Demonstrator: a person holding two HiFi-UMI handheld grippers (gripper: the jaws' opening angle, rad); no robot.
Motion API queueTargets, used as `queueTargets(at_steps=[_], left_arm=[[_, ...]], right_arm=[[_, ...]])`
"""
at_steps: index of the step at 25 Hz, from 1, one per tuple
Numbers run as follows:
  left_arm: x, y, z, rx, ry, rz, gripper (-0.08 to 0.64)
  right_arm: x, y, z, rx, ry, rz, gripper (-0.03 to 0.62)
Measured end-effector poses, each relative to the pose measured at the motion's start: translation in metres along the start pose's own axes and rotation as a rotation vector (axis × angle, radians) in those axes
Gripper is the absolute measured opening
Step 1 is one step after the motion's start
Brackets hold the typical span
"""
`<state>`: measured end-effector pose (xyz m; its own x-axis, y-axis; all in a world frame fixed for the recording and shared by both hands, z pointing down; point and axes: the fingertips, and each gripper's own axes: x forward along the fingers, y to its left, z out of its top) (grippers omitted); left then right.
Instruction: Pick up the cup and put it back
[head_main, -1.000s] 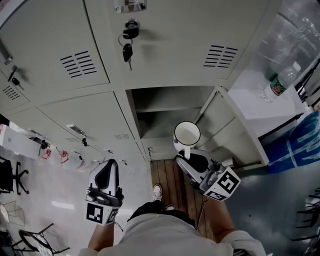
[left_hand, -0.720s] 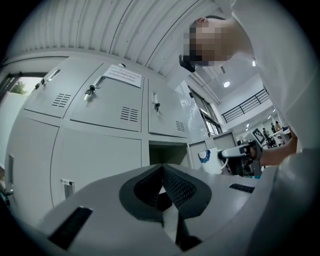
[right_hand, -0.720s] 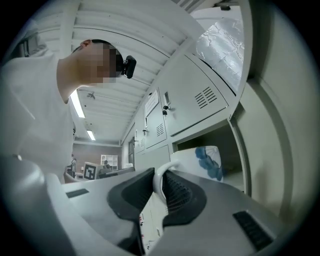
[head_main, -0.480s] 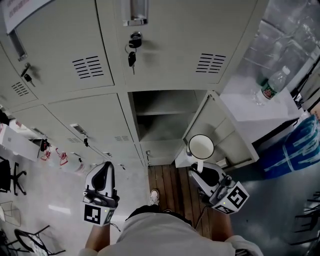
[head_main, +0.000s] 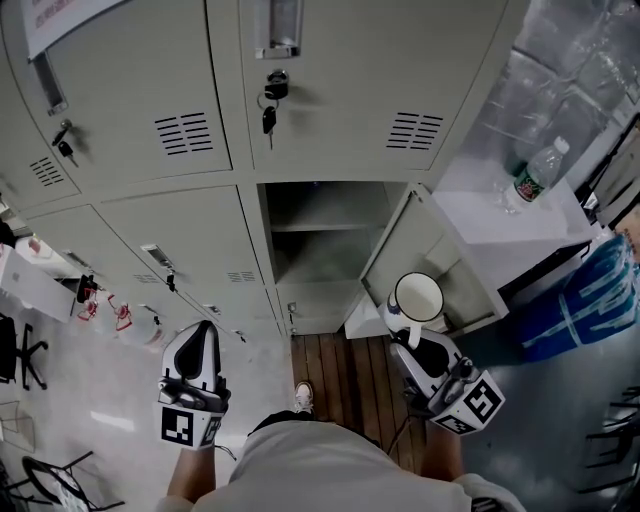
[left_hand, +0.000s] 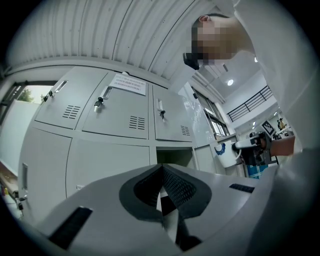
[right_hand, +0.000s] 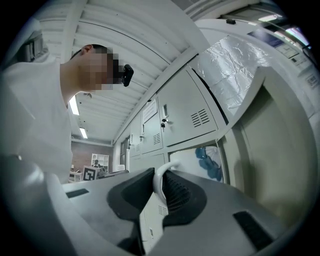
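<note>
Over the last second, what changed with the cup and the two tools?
The right tool, shut on the handle of the cup, carried it rightward, away from the open locker compartment. The cup is now in front of the open door. The grip itself did not change. The left tool stayed low at the left, shut and empty.
</note>
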<state>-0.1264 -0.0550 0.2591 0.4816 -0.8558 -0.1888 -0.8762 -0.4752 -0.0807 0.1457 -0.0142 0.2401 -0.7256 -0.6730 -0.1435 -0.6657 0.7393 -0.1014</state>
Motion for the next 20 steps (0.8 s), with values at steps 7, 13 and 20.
queueTargets(at_steps=[7,13,20], left_arm=[[-0.004,0.002,0.004,0.004,-0.003,0.007,0.021],[-0.009,0.006,0.007,-0.004,-0.014,0.027,0.021],[-0.017,0.009,0.004,-0.010,-0.003,0.047,0.021]], right_arm=[[-0.019,0.014,0.003,0.015,0.018,-0.029,0.055],[-0.024,0.013,0.001,0.012,0.028,-0.057,0.055],[-0.022,0.011,0.003,-0.017,0.027,-0.069,0.055]])
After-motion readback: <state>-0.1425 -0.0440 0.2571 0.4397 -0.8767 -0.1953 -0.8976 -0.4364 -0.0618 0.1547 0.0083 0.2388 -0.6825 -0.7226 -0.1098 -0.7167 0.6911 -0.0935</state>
